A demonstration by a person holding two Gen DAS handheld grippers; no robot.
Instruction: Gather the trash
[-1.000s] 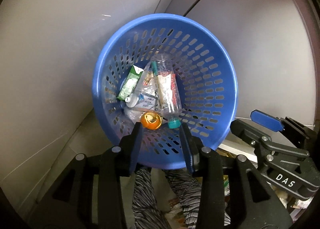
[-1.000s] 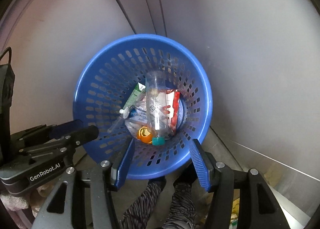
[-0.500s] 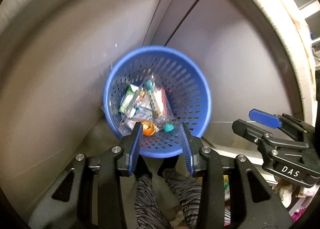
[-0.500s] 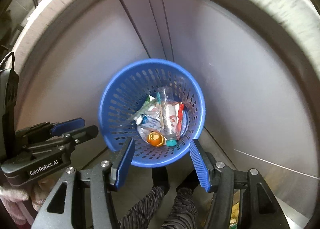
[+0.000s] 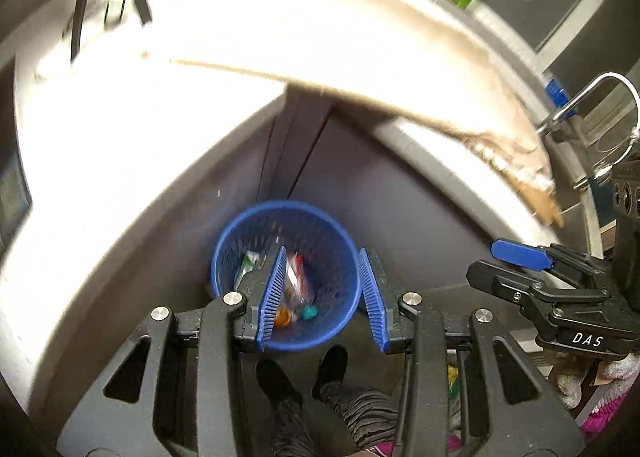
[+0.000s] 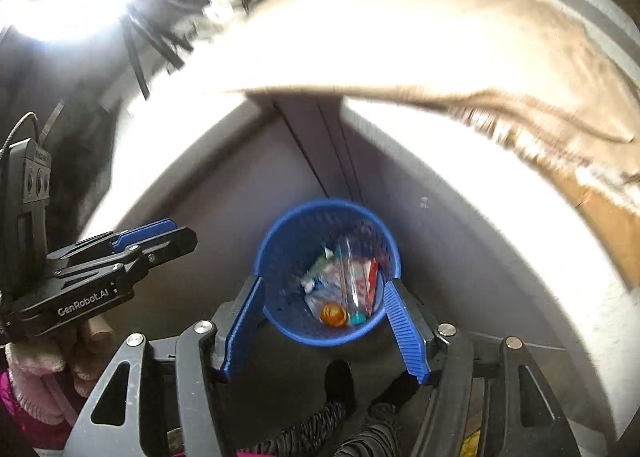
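where two grey walls meet under a pale counter edge [image 5: 360,69], a round blue perforated plastic basket [image 6: 288,253] stands on the floor, open floor before it. inside lie a clear bottle [image 6: 349,277], wrappers, an orange ball [image 6: 333,314]. left gripper [image 5: 322,293] hangs above, ribbed fingers narrowly apart, empty. right gripper [image 6: 326,331] has just been opening, wide, nothing between.

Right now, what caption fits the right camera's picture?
Open right gripper above a blue basket holding a clear bottle, an orange ball and wrappers.
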